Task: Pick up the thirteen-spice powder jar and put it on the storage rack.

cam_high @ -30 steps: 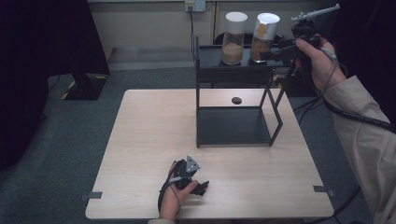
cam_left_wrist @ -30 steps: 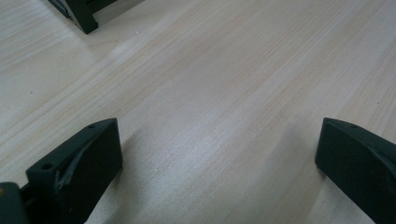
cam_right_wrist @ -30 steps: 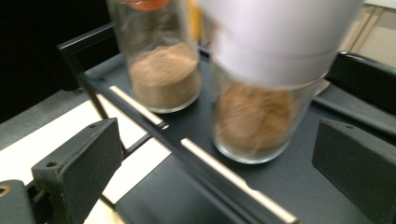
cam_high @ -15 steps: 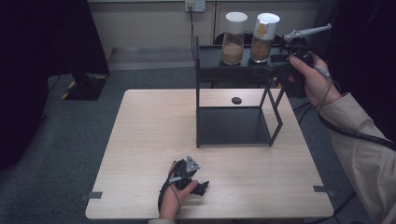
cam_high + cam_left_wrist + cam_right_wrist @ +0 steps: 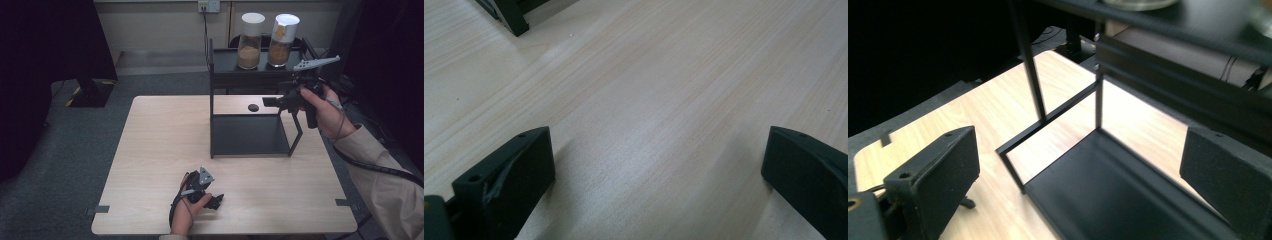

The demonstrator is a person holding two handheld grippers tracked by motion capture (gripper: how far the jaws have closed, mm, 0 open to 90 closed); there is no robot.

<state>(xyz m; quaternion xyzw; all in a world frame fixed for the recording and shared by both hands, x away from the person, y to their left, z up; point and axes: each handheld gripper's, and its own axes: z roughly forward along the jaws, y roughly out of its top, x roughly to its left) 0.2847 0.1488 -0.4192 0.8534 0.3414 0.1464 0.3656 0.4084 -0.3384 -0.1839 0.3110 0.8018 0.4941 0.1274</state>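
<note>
rack [image 5: 250,135]: black metal frame, two shelves, upright at table's far right, lower shelf bare | jars [image 5: 250,37]: two clear, white-lidded, brown contents (right one labelled), upright side by side on top shelf, near each other

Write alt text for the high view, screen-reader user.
A person's right gripper, jaws open, hovers beside a black two-tier shelf on a wooden table; two lidded jars stand on its top tier. The left gripper rests near the table's front edge.
</note>
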